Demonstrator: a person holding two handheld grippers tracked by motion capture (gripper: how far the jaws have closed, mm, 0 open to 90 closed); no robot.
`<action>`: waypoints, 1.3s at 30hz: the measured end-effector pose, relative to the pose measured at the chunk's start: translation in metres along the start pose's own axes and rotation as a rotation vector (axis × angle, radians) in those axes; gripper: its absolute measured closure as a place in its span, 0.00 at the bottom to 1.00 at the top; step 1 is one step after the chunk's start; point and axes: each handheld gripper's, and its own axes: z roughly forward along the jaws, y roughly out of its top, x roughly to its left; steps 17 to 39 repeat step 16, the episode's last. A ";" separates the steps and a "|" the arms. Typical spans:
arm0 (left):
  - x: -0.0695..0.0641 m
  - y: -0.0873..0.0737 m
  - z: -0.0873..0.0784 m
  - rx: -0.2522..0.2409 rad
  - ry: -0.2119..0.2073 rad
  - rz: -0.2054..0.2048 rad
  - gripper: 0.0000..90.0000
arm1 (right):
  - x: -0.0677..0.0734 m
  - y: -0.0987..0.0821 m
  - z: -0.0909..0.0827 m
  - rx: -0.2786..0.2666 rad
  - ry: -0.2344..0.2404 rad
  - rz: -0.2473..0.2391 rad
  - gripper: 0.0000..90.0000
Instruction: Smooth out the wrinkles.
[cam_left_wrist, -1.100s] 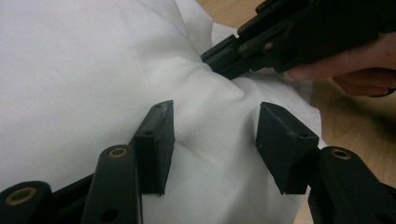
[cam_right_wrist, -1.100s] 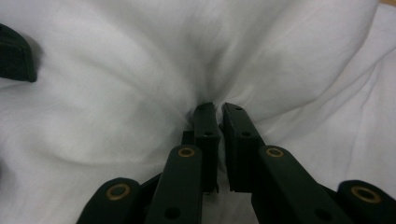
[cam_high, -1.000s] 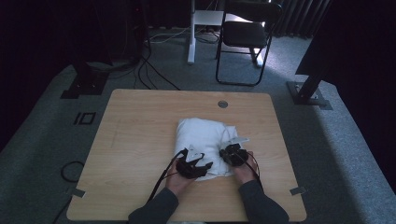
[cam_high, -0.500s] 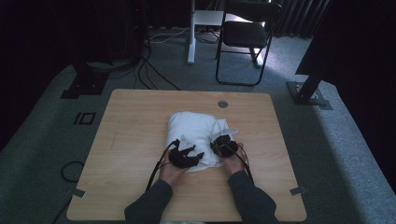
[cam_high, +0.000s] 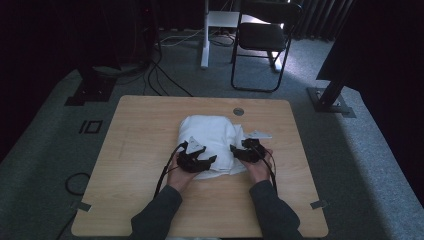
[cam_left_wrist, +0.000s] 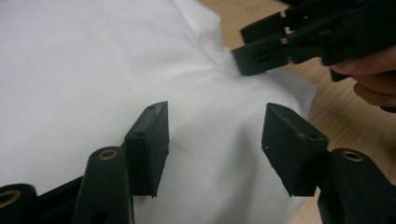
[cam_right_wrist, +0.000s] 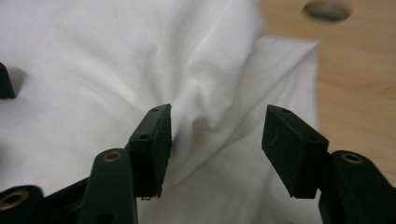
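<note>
A folded white cloth (cam_high: 212, 135) lies at the middle of the wooden table (cam_high: 135, 155). My left gripper (cam_high: 196, 156) hovers over the cloth's near left part, my right gripper (cam_high: 244, 150) over its near right edge. In the left gripper view the left gripper (cam_left_wrist: 215, 140) stands open above smooth cloth (cam_left_wrist: 70, 70), with the right gripper's jaw tips (cam_left_wrist: 266, 51) touching the fabric beyond. In the right gripper view the right gripper (cam_right_wrist: 217, 140) is open, and a raised crease of cloth (cam_right_wrist: 201, 116) sits between the jaws untouched. Both grippers' jaws have just been opening.
A round cable hole (cam_high: 238, 111) sits near the table's far edge, also seen as the hole (cam_right_wrist: 327, 9) past the cloth. A black chair (cam_high: 265, 35) and a white post (cam_high: 205, 35) stand beyond the table. Cables (cam_high: 165, 75) run over the floor.
Both hands have moved away from the person, further onto the cloth's near edge. The cloth's near right corner now lies more tucked in.
</note>
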 end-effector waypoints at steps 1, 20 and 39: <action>-0.001 0.003 -0.008 -0.016 -0.001 0.009 0.46 | -0.001 0.000 -0.006 -0.014 -0.001 0.002 0.44; 0.012 -0.006 -0.092 -0.111 0.049 -0.025 0.44 | -0.042 -0.044 -0.089 -0.092 -0.087 0.030 0.41; 0.012 -0.006 -0.092 -0.111 0.049 -0.025 0.44 | -0.042 -0.044 -0.089 -0.092 -0.087 0.030 0.41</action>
